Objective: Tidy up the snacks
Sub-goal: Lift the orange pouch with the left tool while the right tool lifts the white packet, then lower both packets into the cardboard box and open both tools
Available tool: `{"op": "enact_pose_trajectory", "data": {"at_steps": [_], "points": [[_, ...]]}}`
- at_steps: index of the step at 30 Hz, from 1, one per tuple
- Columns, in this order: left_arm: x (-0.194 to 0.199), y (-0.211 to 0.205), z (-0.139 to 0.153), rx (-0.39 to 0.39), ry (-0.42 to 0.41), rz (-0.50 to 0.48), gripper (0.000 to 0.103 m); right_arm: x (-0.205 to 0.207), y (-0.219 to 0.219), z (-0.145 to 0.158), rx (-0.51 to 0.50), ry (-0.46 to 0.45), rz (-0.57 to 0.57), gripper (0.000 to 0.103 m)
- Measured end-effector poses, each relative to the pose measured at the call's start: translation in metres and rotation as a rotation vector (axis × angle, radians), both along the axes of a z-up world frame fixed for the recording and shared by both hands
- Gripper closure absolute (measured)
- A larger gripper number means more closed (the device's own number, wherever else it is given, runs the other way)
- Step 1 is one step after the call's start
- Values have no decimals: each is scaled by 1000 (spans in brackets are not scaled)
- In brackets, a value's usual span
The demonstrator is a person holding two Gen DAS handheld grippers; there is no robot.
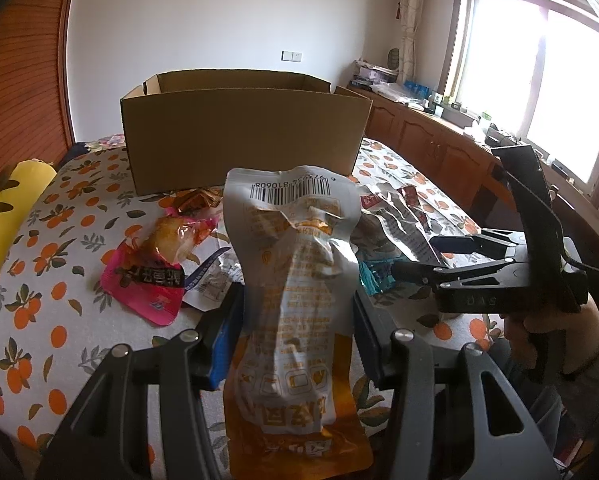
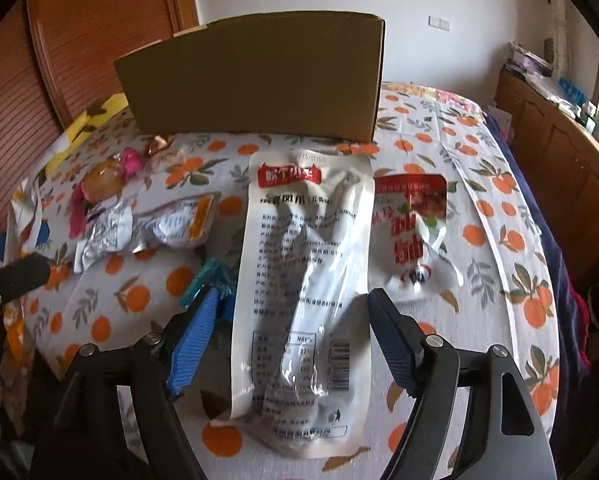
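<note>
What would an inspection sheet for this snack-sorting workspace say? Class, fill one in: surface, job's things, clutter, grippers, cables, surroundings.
Surface: orange-fruit-print tablecloth, covering the table.
Job's things: open brown cardboard box at the back; grey-and-orange foil snack pouch; long white clear-window snack packet lying flat; pink wrapped snack; red-and-white sachet; teal wrapper.
Clutter: crumpled silver wrappers lying loose.
Grippers: left hand-held gripper shut on the foil pouch, lifted; right hand-held gripper open, straddling the white packet, pads clear.
Cables: nothing seen.
Surroundings: wooden cabinets under a bright window; yellow cushion.
</note>
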State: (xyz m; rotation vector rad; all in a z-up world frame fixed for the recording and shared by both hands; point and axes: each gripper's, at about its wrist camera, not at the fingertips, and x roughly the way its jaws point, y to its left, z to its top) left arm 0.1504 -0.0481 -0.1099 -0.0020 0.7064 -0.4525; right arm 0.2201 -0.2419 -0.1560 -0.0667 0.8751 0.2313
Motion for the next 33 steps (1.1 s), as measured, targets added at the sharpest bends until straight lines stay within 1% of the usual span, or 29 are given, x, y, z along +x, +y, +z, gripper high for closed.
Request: {"op": "enact_pose_trajectory", "data": {"at_steps": [3,4,6,7,8,12,19,23,33], "points": [[0,0,0,0,0,0,52,1,-3,-1,19,20,-1,30],[0,0,1,1,0,0,52,1,-6,-1,34,24,-5,38],[-1,0,1,-1,-2,1,52,1,-10,1,64,28,-9,39],[0,0,1,-1,-3,2,52,0,-11,2,74,27,-8,43],[0,0,2,-2,-3,3,52,-1,-11,3,76,21,-5,49],[-1,0,2,0,0,1,52,-8,-11,16,86,-24,2,52],[-1,1,11,2,-20,-4,52,-17,-7,46,95,-108,20,53],[2,1,28,11,-58,-9,52,-14,-1,64,98,-137,43,53],[39,2,69,30,-151,-13,52,12,9,98,119,-206,78,53]]}}
